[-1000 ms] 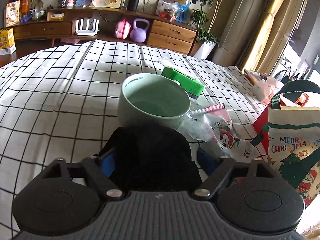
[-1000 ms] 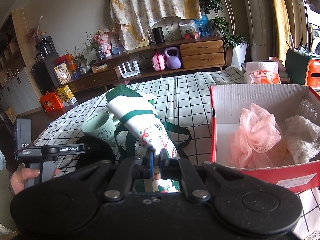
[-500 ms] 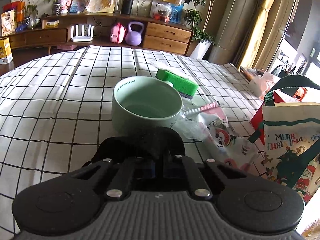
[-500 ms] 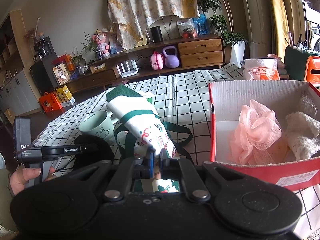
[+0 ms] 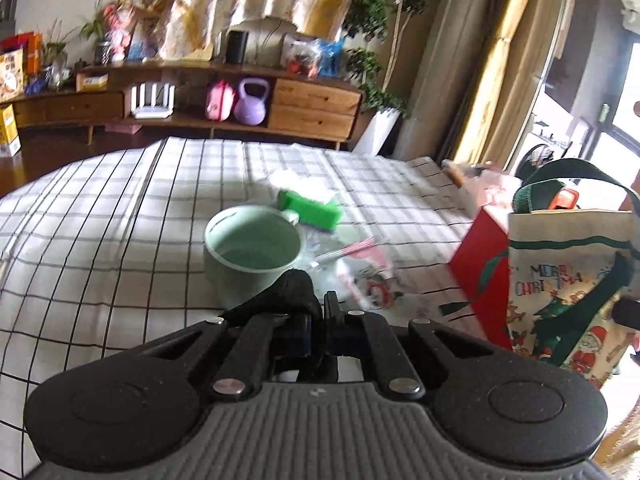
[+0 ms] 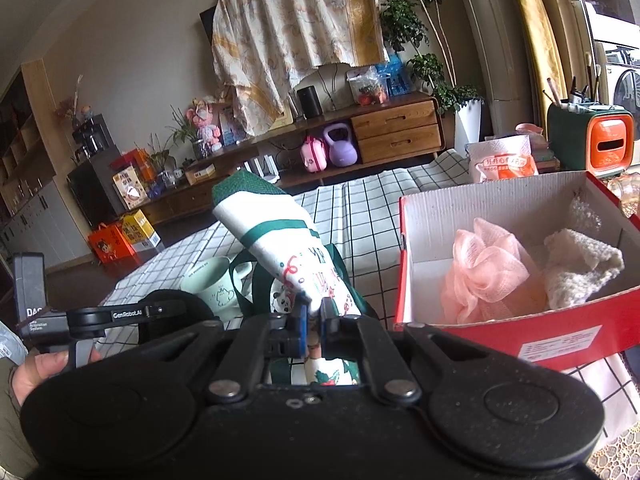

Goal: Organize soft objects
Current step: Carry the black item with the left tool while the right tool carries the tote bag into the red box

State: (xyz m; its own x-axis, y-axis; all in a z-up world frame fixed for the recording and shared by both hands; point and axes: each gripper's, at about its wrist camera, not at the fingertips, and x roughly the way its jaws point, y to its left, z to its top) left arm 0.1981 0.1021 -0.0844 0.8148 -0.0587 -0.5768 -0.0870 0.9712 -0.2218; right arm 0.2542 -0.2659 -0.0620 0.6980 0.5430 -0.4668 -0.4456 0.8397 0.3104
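Left wrist view: the left hand-held gripper point(image 5: 318, 322) points forward and downward over the white black-checked worktop point(image 5: 100, 240), its jaws drawn together and clamped on a soft black cloth item point(image 5: 288, 292) that bulges up between and in front of them. The gripper body covers most of that item, so its shape is hard to make out. Just beyond the cloth stands a pale green ceramic mug point(image 5: 250, 254). Behind the mug lies a bright green sponge block point(image 5: 312, 210); right of the mug lie clear plastic packets point(image 5: 360, 264), blurred. Further right of the mug stands a red cardboard box point(image 5: 480, 264), with a white Christmas-print fabric tote bag point(image 5: 568, 296) in front of it, cut by the frame edge.

Right wrist view: the right hand-held gripper point(image 6: 314, 312) also tilts downward, its jaws together and pinching the fabric of the tote bag point(image 6: 280, 240), which rises rolled beyond the fingers. Left of the mug point(image 6: 208, 284), a person's hand point(image 6: 36, 372), partly cut off, grips the handle of the left hand-held gripper point(image 6: 120, 314); its jaws are hidden here. Right of the mug, the open red box point(image 6: 520, 336) holds a pink mesh bath puff point(image 6: 488, 272) and a cream knitted cloth point(image 6: 580, 268).
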